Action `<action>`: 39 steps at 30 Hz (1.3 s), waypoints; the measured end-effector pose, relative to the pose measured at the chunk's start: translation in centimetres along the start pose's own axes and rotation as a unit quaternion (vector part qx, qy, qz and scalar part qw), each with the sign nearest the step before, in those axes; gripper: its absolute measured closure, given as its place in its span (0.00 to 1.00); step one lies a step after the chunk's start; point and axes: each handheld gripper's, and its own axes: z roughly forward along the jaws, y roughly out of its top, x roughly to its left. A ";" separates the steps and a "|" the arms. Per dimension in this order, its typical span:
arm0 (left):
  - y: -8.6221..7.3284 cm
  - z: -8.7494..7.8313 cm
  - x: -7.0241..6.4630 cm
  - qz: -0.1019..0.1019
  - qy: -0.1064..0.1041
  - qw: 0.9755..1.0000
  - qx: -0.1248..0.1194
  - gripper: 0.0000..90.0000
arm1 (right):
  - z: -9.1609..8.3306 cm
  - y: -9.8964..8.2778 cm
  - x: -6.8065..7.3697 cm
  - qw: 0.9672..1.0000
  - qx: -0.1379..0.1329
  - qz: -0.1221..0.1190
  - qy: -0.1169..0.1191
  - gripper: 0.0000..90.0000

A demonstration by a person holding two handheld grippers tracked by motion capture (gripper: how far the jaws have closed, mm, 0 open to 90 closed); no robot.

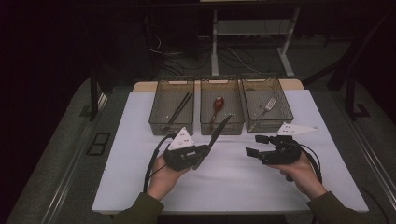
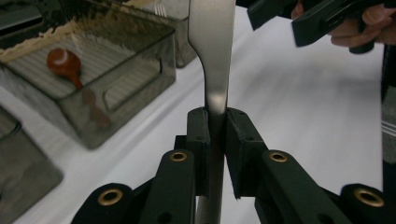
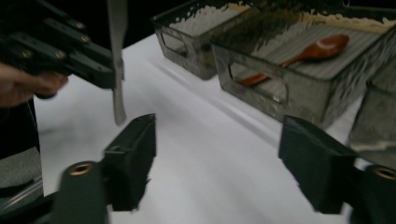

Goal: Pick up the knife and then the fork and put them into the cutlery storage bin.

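Observation:
My left gripper (image 1: 205,150) is shut on a metal table knife (image 1: 218,131), which slants up and away toward the middle bin. In the left gripper view the jaws pinch the knife (image 2: 212,42) at its narrow neck, and its flat wider part rises above the pads. My right gripper (image 1: 256,145) hovers to the right of it over the white mat, open with nothing between its fingers. The right gripper view has its two jaws wide apart over bare mat, with the left gripper (image 3: 109,74) and the knife (image 3: 117,28) at upper left.
Three smoked clear bins stand in a row at the back of the white mat (image 1: 233,182). The left bin (image 1: 159,122) holds chopsticks (image 1: 179,108), the middle bin (image 1: 222,128) a red spoon (image 1: 218,105), and the right bin (image 1: 273,123) a fork (image 1: 267,106).

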 end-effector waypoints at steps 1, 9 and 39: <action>0.3 0.4 -0.1 -0.001 0.002 1.000 -0.002 0.89 | 0.2 0.3 0.0 1.000 -0.003 0.003 0.003 0.37; 1.9 2.9 -0.5 -0.008 0.023 1.000 -0.014 0.89 | 0.9 2.4 -0.1 0.999 -0.031 0.016 0.018 0.49; 2.1 4.6 -0.9 -0.022 0.052 0.998 -0.030 0.88 | 4.3 6.1 0.5 0.995 -0.066 0.030 0.062 0.97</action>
